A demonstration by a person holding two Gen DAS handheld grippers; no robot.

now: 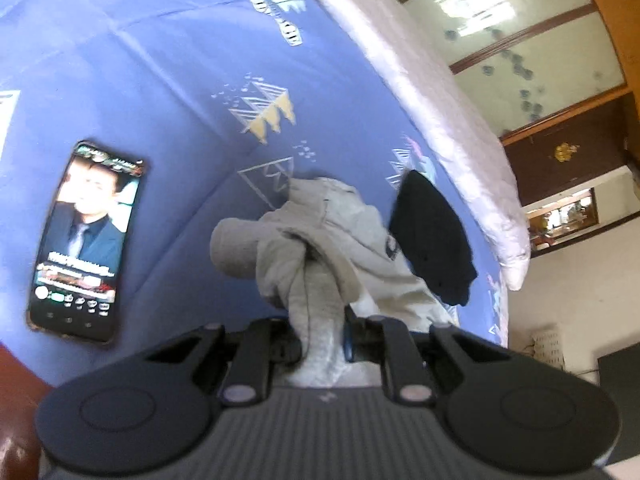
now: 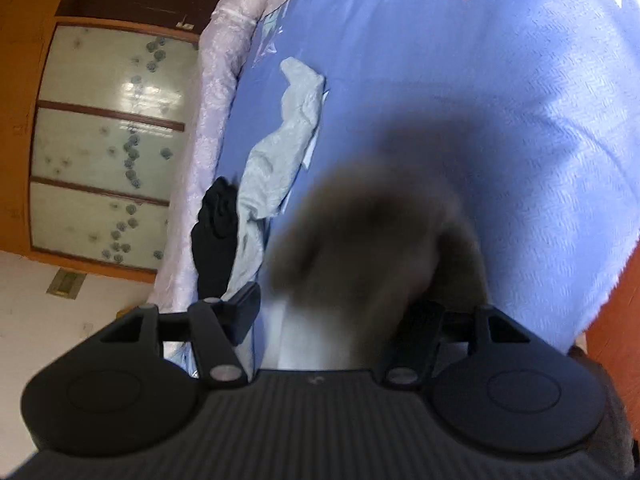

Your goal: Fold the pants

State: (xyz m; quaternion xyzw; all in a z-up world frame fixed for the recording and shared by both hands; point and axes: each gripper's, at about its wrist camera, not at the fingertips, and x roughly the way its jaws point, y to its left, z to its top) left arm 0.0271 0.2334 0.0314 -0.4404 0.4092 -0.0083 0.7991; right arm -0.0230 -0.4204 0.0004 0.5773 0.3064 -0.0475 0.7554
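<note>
A black smartphone with a lit screen (image 1: 86,242) lies flat on the blue patterned bedsheet (image 1: 160,80) at the left. To its right, the left tool (image 1: 322,340) is clamped tight on the light grey soft cotton pants (image 1: 320,248), which rise bunched and twisted into a rumpled heap over the bed. Just right of them a black crumpled garment (image 1: 432,240) lies near the bed's pale quilted edge (image 1: 440,100). The right tool (image 2: 340,320) has its jaws well apart; a dark blurred shape sits between them, too smeared to identify.
</note>
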